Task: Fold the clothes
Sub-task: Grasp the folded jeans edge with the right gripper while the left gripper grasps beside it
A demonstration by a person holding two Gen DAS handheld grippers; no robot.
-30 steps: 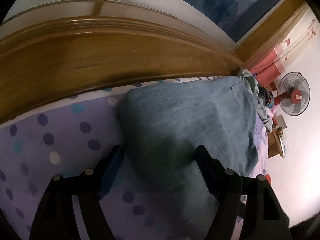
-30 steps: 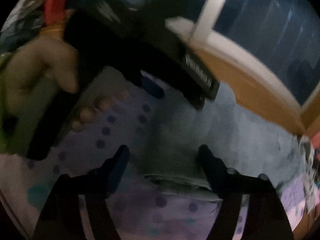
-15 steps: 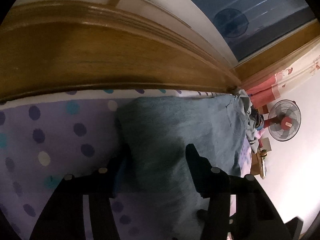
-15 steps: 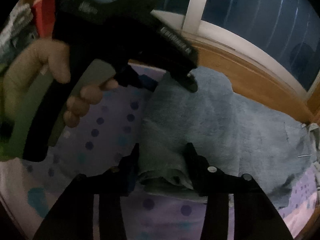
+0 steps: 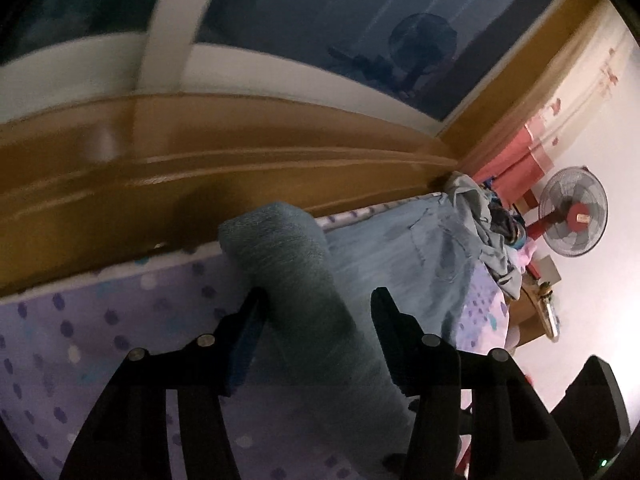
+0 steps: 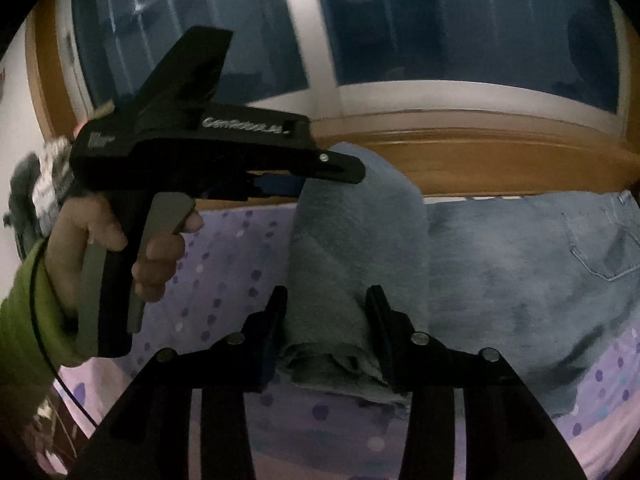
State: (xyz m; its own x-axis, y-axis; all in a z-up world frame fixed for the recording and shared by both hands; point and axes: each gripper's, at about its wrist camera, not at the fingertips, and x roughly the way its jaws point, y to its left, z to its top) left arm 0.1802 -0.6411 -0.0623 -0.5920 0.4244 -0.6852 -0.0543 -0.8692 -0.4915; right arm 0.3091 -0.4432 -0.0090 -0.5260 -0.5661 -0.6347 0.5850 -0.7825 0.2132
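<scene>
the bed (image 5: pixel 120 320) fills the lower part of both views, covered in a lilac sheet with purple, white and teal dots, and it runs along a long wooden headboard (image 5: pixel 200 168) under a dark window (image 6: pixel 440 20). a pair of blue jeans (image 6: pixel 520 264) lies across the sheet, the waist end with a back pocket flat toward the far right, the leg end lifted off the bed into a raised fold that stands up in front of the headboard. past the jeans, at the far end of the bed, a heap of other clothes (image 5: pixel 484 216) sits near a red curtain (image 5: pixel 516 164), and a standing fan (image 5: pixel 572 212) with a red hub is against the pale wall.

the left gripper (image 5: pixel 316 300) has its fingers partly closed around the lifted fold, the denim filling the gap between them; in the right wrist view it shows from the side, its blue pad touching the upper edge of the fold. the person's left hand (image 6: pixel 120 240) squeezes the grey trigger, with a green sleeve (image 6: pixel 24 320) at the wrist.

the right gripper (image 6: pixel 324 300) has its fingers narrowed on the near end of the same fold, where the frayed hem bunches between them just above the sheet.
</scene>
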